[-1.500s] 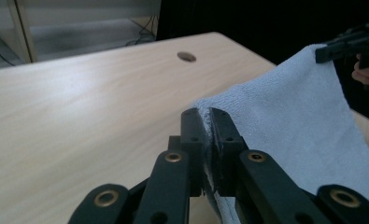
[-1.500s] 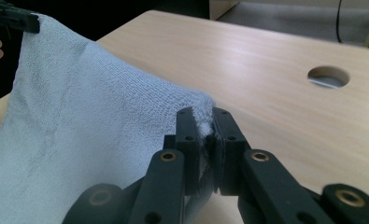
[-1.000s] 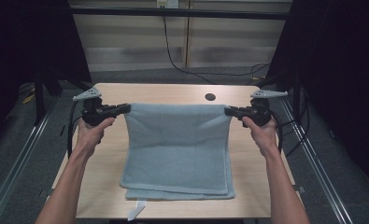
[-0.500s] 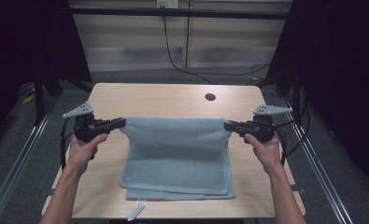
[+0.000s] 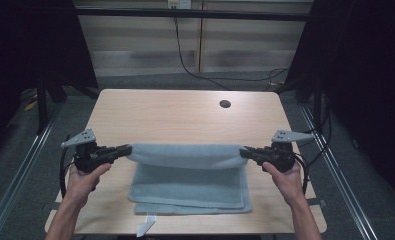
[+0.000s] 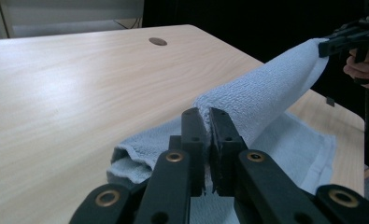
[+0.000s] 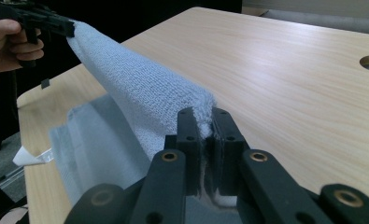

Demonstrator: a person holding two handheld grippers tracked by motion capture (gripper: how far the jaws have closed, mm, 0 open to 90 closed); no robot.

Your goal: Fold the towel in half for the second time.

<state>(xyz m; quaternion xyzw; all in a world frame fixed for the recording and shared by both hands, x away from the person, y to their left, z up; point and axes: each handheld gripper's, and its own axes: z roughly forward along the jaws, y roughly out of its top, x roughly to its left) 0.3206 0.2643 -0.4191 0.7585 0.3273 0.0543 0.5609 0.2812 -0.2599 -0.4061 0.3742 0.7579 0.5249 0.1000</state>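
A light blue towel (image 5: 190,177) lies on the wooden table (image 5: 175,115), its far edge lifted and stretched between both grippers. My left gripper (image 5: 127,149) is shut on the towel's left corner (image 6: 205,105), and the cloth (image 6: 261,93) runs away from it as a taut fold. My right gripper (image 5: 243,151) is shut on the right corner (image 7: 204,109), with the towel (image 7: 140,88) stretching off to the other gripper (image 7: 56,23). The lifted edge hangs just above the lower layers (image 5: 195,195), which lie flat near the table's front.
A round cable hole (image 5: 225,104) sits in the table's far right part. A white label (image 5: 146,226) sticks out from the towel at the front edge. Dark cables and metal rails run along both sides of the table.
Both grippers have carried the towel's lifted edge toward the front of the table and slightly lower, folding it over the part that lies flat.
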